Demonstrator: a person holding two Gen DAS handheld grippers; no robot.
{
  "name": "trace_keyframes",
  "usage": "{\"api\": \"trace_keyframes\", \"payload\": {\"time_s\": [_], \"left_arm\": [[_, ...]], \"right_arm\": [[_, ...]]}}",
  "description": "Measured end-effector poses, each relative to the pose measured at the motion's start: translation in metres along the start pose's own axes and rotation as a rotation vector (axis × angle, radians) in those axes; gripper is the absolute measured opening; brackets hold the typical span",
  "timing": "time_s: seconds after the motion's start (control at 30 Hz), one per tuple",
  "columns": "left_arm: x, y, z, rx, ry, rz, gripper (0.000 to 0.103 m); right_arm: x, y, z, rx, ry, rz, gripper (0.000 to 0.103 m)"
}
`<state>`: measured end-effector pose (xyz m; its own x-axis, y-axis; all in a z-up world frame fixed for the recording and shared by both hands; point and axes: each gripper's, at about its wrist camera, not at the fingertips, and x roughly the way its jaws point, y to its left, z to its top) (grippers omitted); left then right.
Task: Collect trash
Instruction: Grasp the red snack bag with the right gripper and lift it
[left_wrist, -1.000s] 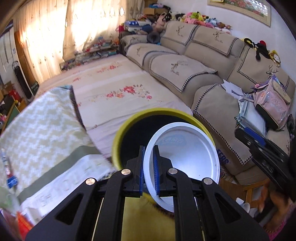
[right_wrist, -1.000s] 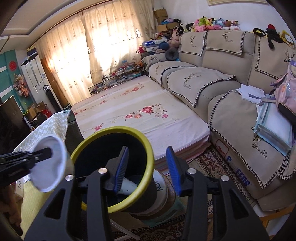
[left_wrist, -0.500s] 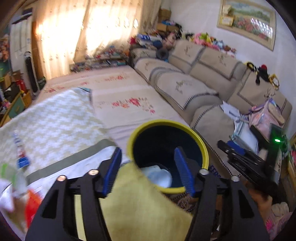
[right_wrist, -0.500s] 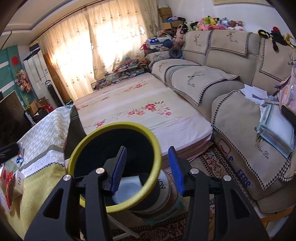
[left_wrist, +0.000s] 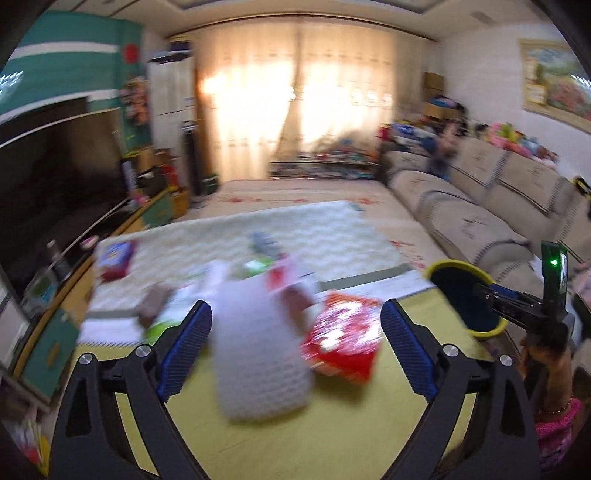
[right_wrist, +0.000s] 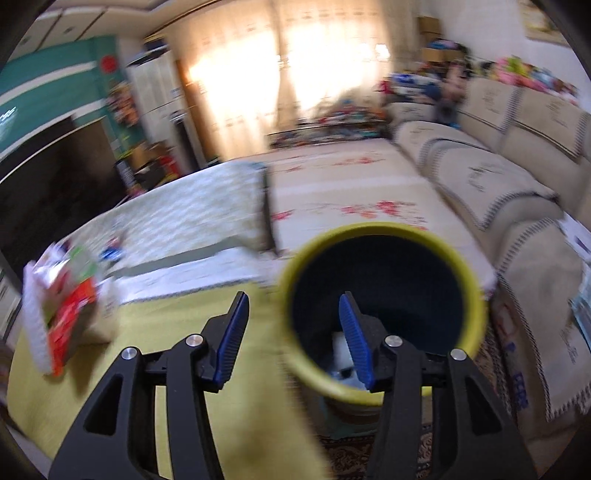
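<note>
My left gripper (left_wrist: 295, 347) is wide open and empty over the yellow tablecloth (left_wrist: 332, 435). Between its fingers lies a white padded pack (left_wrist: 258, 350), with a red snack wrapper (left_wrist: 341, 339) to its right and more blurred trash behind. The yellow-rimmed black bin (left_wrist: 463, 297) stands off the table's right edge. In the right wrist view my right gripper (right_wrist: 293, 336) is open and empty beside the bin (right_wrist: 380, 299), which holds white trash (right_wrist: 341, 354). The trash pile (right_wrist: 62, 299) shows at the left.
A beige sofa (left_wrist: 480, 221) runs along the right. A floral mat (right_wrist: 351, 199) covers the floor behind the bin. A dark TV (left_wrist: 55, 184) and cabinet stand at the left. The right gripper body (left_wrist: 524, 306) shows at the right edge of the left wrist view.
My left gripper let the white plate go into the bin, opened wide and swung left over the trash on the table. My right gripper turned a little left, still open.
</note>
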<state>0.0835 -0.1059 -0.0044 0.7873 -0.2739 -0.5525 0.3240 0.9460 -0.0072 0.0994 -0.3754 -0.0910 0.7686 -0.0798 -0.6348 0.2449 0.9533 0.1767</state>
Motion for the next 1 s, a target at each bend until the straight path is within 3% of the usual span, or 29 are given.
{"api": "trace_keyframes", "payload": {"time_s": [0.27,0.5,1.0], "left_arm": [[-0.023,0.068,-0.028,-0.101,-0.005,0.097,0.092],[-0.024,0.078,-0.040,-0.110,-0.013,0.104,0.092],[-0.016,0.079,-0.052,-0.112,0.002,0.108,0.092]], "right_arm": [[-0.006,0.102,-0.013,-0.153,0.051,0.216,0.049],[-0.020,0.160,-0.027,-0.302,0.055,0.258,0.049],[0.007,0.185,-0.042,-0.273,0.206,0.341,0.046]]}}
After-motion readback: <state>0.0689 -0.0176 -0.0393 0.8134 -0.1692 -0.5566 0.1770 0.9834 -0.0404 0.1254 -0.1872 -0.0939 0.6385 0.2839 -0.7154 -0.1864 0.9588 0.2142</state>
